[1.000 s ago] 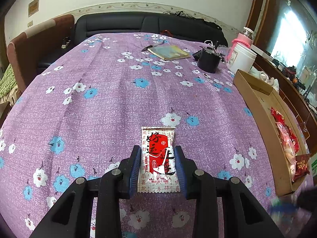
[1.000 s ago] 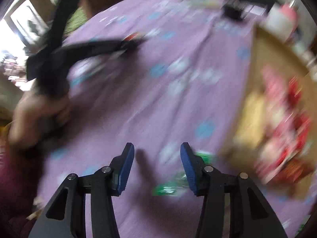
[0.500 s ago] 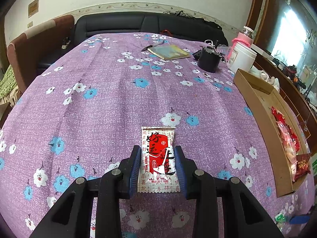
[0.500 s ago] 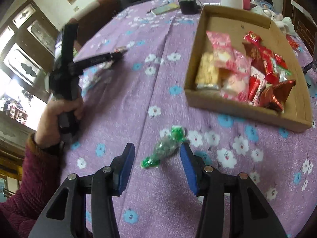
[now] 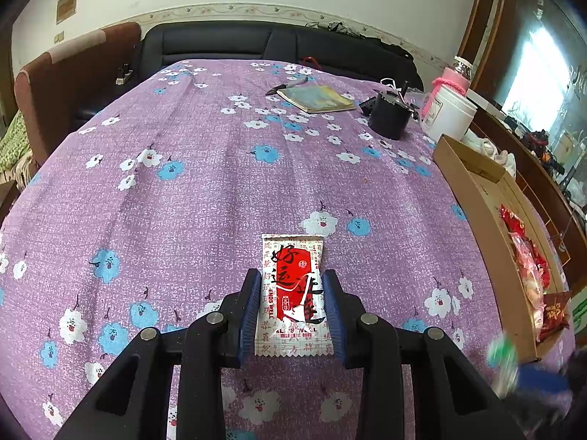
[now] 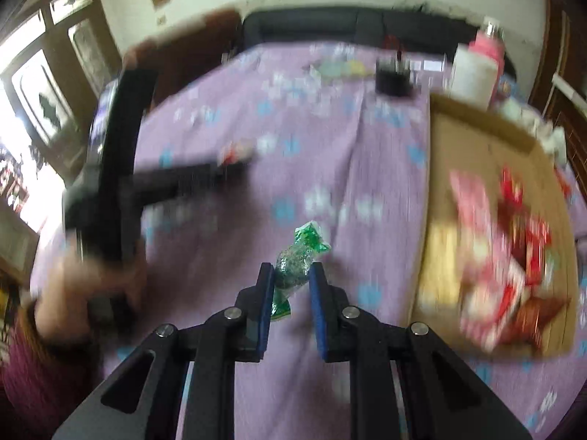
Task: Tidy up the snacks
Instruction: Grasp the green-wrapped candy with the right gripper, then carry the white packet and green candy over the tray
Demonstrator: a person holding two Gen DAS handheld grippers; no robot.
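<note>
Snacks are split between a cardboard box (image 5: 473, 183) at the right edge of the purple flowered tablecloth (image 5: 205, 190), which holds red and pink packets, and the two tools. The left gripper (image 5: 292, 286) clamps a red-and-white snack packet (image 5: 292, 289) lying flat on the near middle of the cloth. The right gripper (image 6: 292, 275), its jaws having just closed, pinches a green-wrapped candy (image 6: 297, 256), left of the box.

A purple flowered cloth (image 5: 220, 190) covers the counter, bearing a notebook (image 5: 317, 98), a black pot (image 5: 389, 116), a white tub (image 5: 449, 115), a cardboard tray (image 5: 477, 201) and a red-and-white packet (image 5: 292, 286).
</note>
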